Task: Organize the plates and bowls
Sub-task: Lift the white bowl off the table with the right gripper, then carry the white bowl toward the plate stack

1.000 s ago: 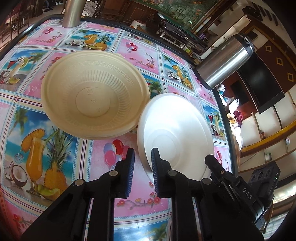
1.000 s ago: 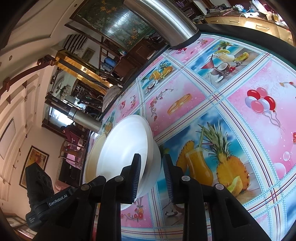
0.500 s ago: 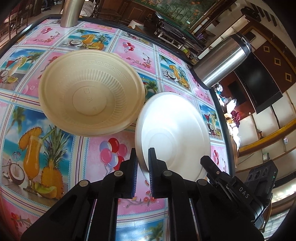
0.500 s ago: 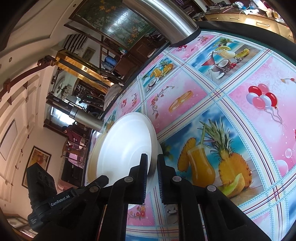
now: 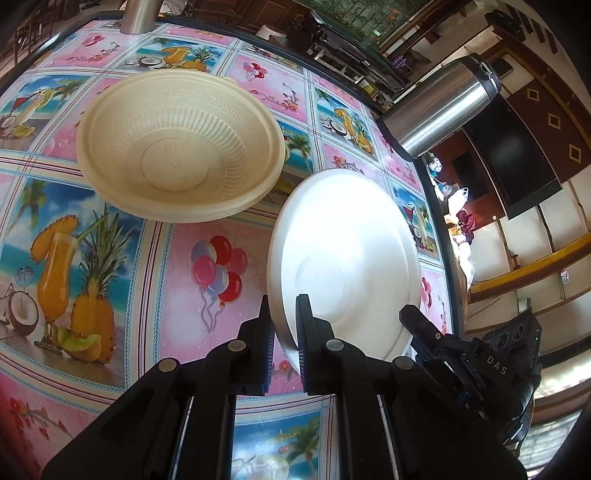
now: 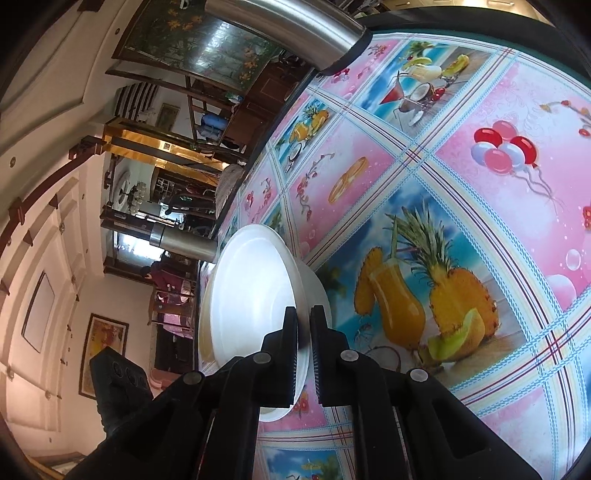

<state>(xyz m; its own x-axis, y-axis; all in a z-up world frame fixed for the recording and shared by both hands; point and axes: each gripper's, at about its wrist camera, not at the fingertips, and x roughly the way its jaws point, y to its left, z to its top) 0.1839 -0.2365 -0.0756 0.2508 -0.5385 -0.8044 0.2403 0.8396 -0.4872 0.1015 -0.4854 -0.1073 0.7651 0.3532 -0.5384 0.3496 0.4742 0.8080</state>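
A white bowl (image 5: 347,251) is held tilted above the table, gripped at its rim from both sides. My left gripper (image 5: 283,321) is shut on its near rim. My right gripper (image 6: 303,325) is shut on the opposite rim of the same white bowl (image 6: 251,295); the right gripper's body shows in the left wrist view (image 5: 476,362). A cream ribbed bowl (image 5: 177,147) sits on the table to the left of the white bowl, apart from it.
The table has a colourful cloth with fruit and balloon prints (image 5: 110,258). A steel thermos (image 5: 439,107) stands at the far right edge. A second steel flask (image 5: 138,14) stands at the far edge. The table's dark rim (image 5: 439,229) runs close right of the bowl.
Both grippers have closed on the white bowl's rim, from open a second ago. The white bowl now stands more tilted and lifted, a little apart from the cream bowl.
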